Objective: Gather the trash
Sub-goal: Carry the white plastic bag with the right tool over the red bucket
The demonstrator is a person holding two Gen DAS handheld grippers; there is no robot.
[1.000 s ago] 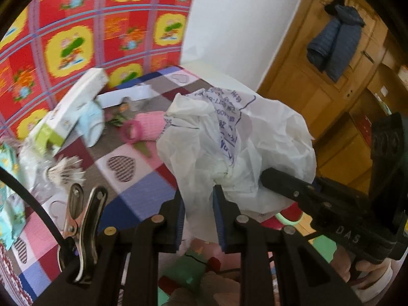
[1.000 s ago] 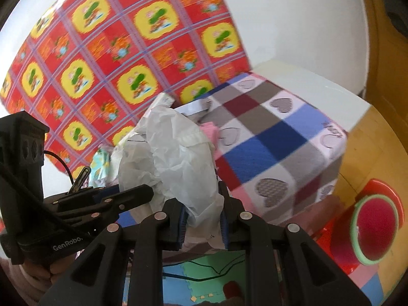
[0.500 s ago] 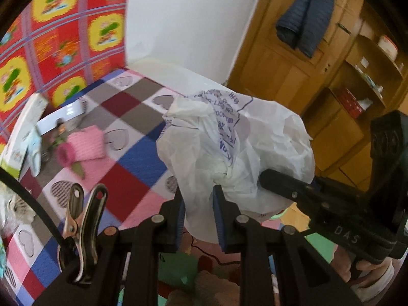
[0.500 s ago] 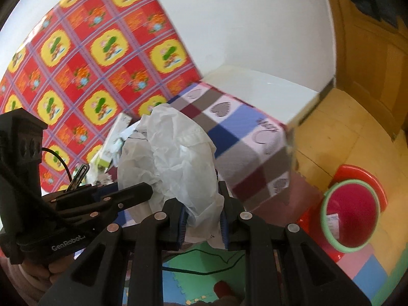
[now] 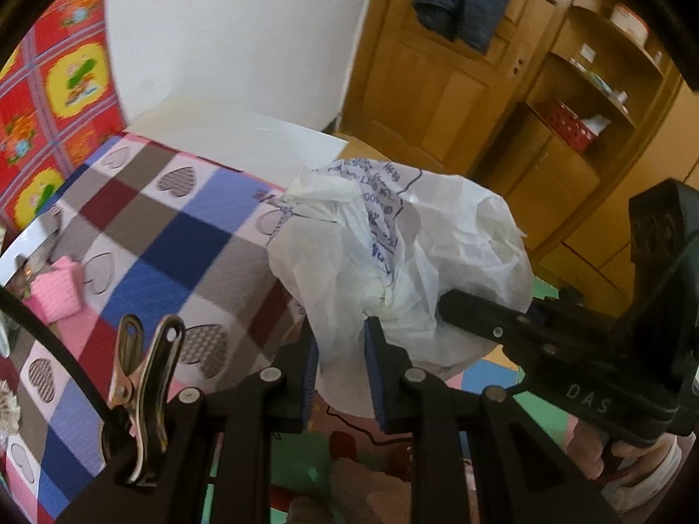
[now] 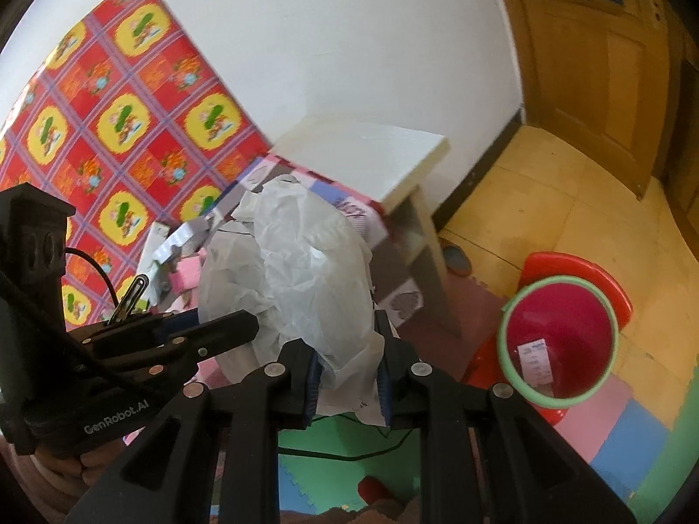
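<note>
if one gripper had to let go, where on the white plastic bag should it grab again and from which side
Hedged judgement: regrip the white plastic bag at its twisted, gathered part low on the bag, where the left gripper and right gripper are already shut on it. Come from underneath, fingers pointing up along the bunch. The bulging top is loose and crinkled, so jaws would likely slip there.

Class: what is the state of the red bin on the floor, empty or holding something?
Nearly empty. The bin stands upright and open, and only a slip of paper shows inside it.

Open floor (image 6: pixel 546 218) around the red bin (image 6: pixel 561 340), table leg (image 6: pixel 430 262) just left of it.
</note>
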